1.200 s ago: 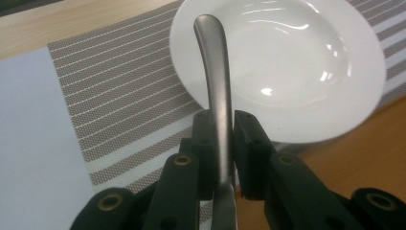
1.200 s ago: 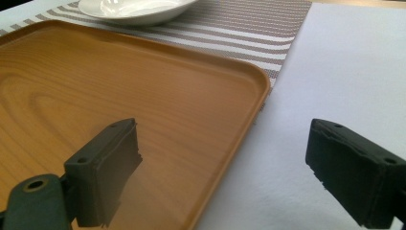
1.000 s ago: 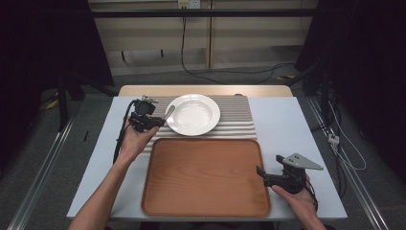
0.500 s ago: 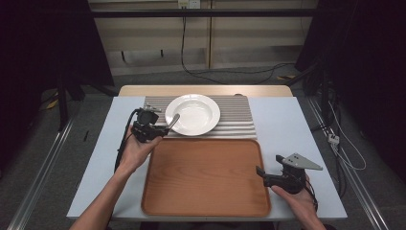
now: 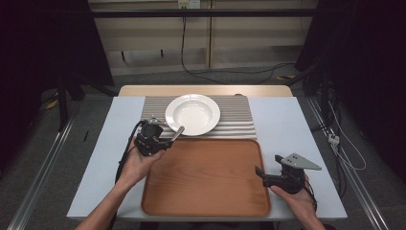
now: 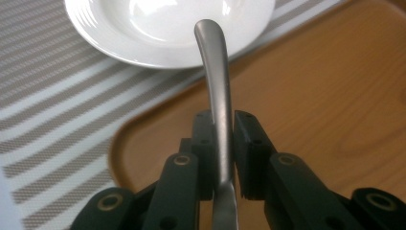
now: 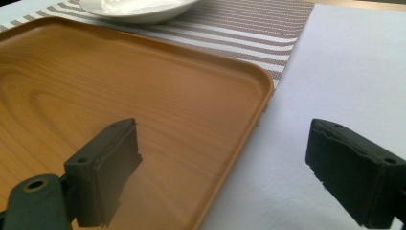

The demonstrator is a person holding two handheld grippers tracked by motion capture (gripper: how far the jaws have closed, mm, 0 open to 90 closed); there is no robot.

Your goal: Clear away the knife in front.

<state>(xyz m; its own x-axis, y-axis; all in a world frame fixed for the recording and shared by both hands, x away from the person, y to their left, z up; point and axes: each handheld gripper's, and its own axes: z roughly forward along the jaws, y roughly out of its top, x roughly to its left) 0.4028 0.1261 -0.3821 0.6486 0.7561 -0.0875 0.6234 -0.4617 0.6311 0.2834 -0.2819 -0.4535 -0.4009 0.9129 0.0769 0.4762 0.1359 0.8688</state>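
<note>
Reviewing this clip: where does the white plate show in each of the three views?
High view: white plate, upper centre, on the striped mat.
Left gripper view: top, beyond the held metal handle.
Right gripper view: top left edge.
Shared landmark: wooden tray.

A round white ceramic plate [image 5: 192, 114] sits on a striped grey woven placemat [image 5: 239, 117] at the far side of the pale blue table [image 5: 297, 120]. A rectangular brown wooden tray [image 5: 206, 182] lies just before the placemat.
</note>
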